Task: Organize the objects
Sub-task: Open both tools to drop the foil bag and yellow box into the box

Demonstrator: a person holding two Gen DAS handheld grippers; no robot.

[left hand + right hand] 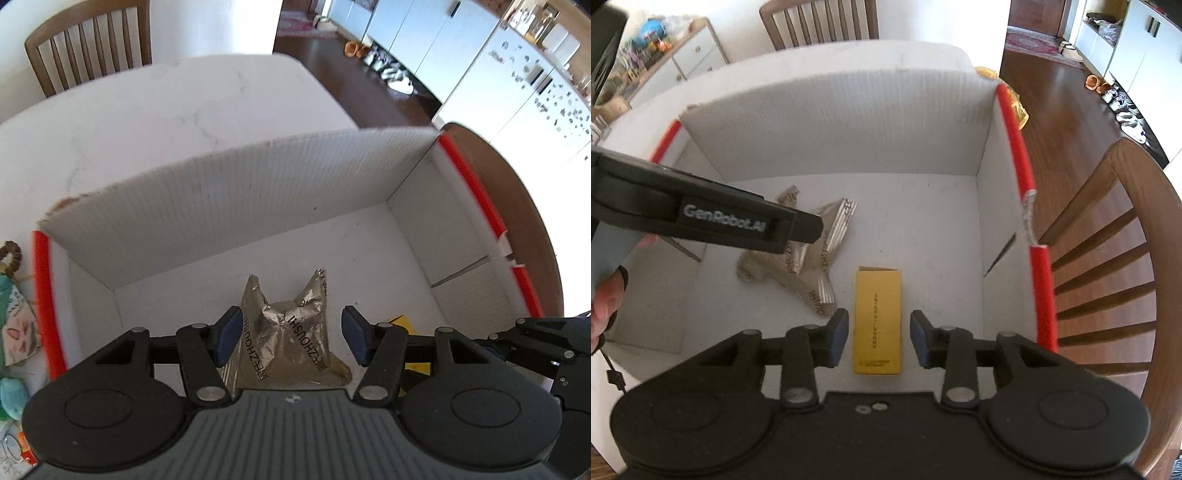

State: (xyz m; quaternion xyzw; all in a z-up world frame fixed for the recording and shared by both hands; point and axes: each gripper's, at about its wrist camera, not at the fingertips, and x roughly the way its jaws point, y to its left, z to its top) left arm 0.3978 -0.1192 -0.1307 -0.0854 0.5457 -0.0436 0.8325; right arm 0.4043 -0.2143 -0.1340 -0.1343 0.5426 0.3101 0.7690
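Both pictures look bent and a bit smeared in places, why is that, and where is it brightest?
Left wrist view: fisheye lens bows the white box walls; its red edge is smeared by blur; the table looks washed out. Right wrist view: the chair curves strongly; the left gripper crossing the frame is soft.

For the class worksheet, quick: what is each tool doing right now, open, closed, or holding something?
Left tool: open, holding nothing, above the foil bag.
Right tool: open, holding nothing, above the yellow box.
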